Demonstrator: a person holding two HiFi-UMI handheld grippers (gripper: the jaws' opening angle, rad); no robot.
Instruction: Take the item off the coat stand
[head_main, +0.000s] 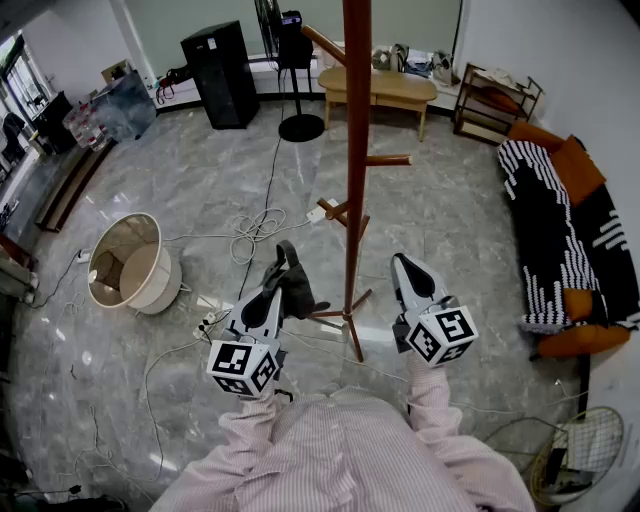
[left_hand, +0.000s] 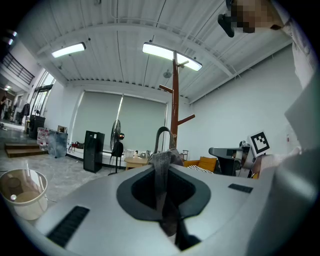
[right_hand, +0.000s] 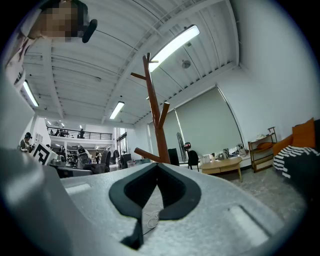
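The brown wooden coat stand (head_main: 355, 150) rises in the middle of the room, its pegs bare; it also shows as the coat stand (left_hand: 175, 100) and the coat stand (right_hand: 155, 110) in both gripper views. My left gripper (head_main: 284, 268) is shut on a dark grey fabric item (head_main: 297, 290), held just left of the pole near its base. In the left gripper view the item's strap (left_hand: 161, 172) is pinched between the jaws of that gripper (left_hand: 163, 161), with a loop handle (left_hand: 162, 136) sticking up. My right gripper (head_main: 401, 263) hangs right of the pole; its jaws (right_hand: 156, 166) are shut with nothing between them.
A white lampshade (head_main: 130, 262) lies on the grey floor at left, with cables (head_main: 255, 235) and a power strip nearby. A fan stand (head_main: 298, 120), black cabinet (head_main: 220, 75) and wooden table (head_main: 380, 90) stand behind. A striped sofa (head_main: 560, 220) lines the right wall.
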